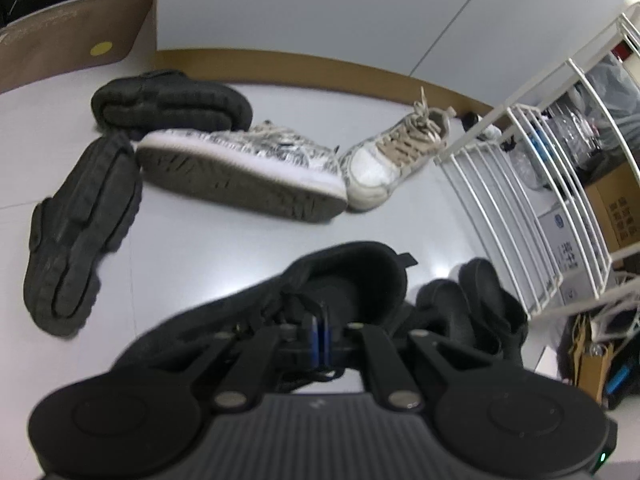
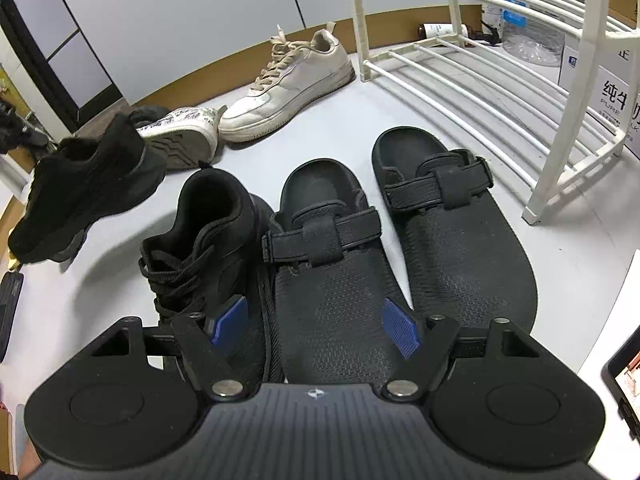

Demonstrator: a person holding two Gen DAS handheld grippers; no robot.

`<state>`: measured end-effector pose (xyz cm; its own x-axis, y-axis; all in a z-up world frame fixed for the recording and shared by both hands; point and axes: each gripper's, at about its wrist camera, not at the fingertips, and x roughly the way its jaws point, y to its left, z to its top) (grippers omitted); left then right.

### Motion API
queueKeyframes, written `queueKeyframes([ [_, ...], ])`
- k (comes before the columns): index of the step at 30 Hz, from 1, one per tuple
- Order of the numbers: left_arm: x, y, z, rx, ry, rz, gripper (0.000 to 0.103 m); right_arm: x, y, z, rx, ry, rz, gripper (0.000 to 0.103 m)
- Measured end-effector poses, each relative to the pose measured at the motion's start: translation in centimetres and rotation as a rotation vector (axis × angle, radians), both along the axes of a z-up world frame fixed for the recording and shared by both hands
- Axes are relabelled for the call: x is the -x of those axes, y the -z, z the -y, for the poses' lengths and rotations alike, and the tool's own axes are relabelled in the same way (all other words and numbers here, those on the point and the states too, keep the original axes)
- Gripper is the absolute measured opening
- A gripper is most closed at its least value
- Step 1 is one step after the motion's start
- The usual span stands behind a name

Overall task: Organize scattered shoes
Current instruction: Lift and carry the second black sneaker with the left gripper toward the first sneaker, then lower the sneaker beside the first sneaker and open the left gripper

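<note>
Two hand-held grippers: left [image 1: 320, 334] pinching black sneaker [image 1: 320, 280], right [image 2: 316, 326] wide.

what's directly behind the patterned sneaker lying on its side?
Behind the patterned sneaker lies a dark ridged-sole shoe, tipped over. Its lower edge is covered by the sneaker, so whether they touch cannot be seen.

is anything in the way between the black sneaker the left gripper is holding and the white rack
Yes. The left gripper is shut on the black sneaker. In its view the pair of black clogs sits on the floor between that sneaker and the white shoe rack. Carried above them, nothing else visible blocks the way.
</note>
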<state>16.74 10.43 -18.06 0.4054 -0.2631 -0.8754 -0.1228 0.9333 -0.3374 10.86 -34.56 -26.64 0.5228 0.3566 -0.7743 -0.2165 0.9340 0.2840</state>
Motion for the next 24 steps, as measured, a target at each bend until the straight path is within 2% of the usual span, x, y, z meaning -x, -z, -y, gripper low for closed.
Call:
queueKeyframes([
  [9,3.6,4.9,1.0,0.073,0.062,-0.083,0.002,0.3,0.2,-0.9,-0.002,-0.025,-0.021,0.078],
  [18,4.8,8.3,1.7,0.085,0.094,-0.148,0.002,0.4,0.4,-1.2,-0.006,-0.033,-0.031,0.078],
  [24,4.6,10.9,2.4,0.065,0.111,-0.187,0.004,0.3,0.2,-2.1,-0.010,-0.045,-0.040,0.078],
])
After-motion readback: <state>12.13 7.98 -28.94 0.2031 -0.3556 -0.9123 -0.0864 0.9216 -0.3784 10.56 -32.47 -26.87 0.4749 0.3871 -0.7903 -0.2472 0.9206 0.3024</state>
